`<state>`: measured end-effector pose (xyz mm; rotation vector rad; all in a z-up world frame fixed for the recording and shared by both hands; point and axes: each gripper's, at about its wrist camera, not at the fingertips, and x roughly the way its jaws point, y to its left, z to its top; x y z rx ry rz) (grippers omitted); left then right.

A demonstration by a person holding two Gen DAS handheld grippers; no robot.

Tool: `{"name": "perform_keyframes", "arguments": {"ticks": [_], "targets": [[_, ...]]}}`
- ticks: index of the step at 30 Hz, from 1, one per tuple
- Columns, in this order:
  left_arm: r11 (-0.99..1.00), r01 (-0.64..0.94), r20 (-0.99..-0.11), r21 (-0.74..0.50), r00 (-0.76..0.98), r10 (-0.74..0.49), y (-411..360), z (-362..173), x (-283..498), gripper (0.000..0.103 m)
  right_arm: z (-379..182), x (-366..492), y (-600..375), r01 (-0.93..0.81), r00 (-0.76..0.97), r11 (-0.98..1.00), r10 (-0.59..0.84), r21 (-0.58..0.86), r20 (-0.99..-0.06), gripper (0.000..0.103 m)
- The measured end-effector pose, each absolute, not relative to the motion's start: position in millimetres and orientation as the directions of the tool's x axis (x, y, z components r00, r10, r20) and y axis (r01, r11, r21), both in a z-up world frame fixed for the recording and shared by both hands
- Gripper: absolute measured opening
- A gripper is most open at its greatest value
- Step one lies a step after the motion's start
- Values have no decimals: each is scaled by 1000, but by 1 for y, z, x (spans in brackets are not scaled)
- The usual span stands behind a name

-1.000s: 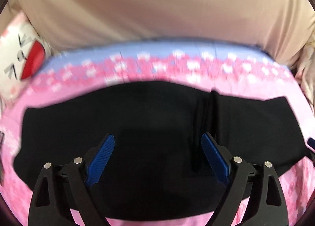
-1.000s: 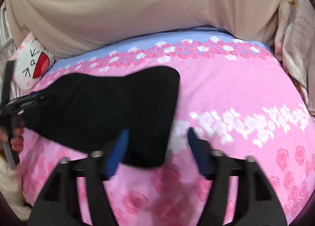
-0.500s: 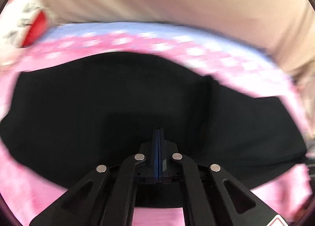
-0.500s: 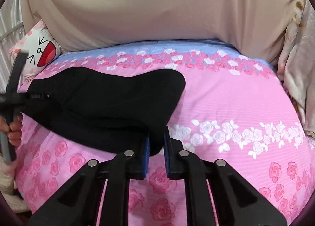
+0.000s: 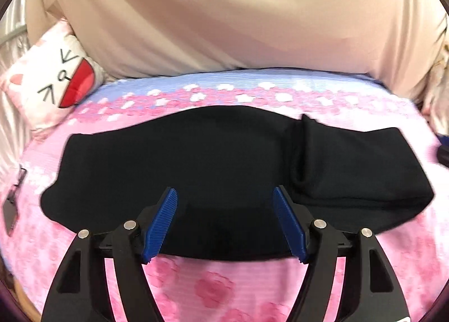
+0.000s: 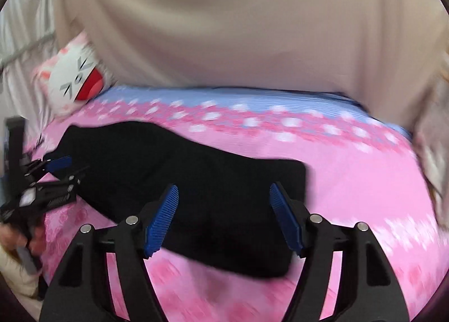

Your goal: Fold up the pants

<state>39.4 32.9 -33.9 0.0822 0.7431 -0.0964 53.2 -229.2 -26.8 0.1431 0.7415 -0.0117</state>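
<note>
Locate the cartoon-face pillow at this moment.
The cartoon-face pillow sits at the upper left in both wrist views, at the bed's far-left corner against the beige curtain, beyond the black pants.

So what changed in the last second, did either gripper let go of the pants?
Both did. Half a second ago each gripper was shut on the near edge of the black pants; now the left gripper and right gripper are open, hovering just above the cloth. The pants remain laid out on the pink sheet, cat pillow unmoved.
</note>
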Motion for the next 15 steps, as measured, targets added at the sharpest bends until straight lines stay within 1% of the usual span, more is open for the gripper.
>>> {"name": "perform_keyframes", "arguments": {"ticks": [3,7,10,12,13,15], "targets": [[989,134,-670,60,740,-60,33,-29,36,69,-43,105,-204,35,702,988,84,151,-708,66],[988,115,-658,107,753,-16,39,-30,32,70,-60,155,-174,39,658,984,106,175,-745,66],[990,90,-661,109,750,5,55,-33,38,71,-77,168,-161,44,625,986,98,160,-774,66],[992,81,-667,102,745,7,63,-35,40,73,-92,180,-150,59,605,993,48,105,-795,66],[992,75,-670,103,742,13,67,-37,41,73,-97,183,-149,59,599,994,34,87,-800,65],[991,72,-675,110,738,22,70,-40,43,73,-102,185,-147,59,614,996,19,70,-789,57]]}}
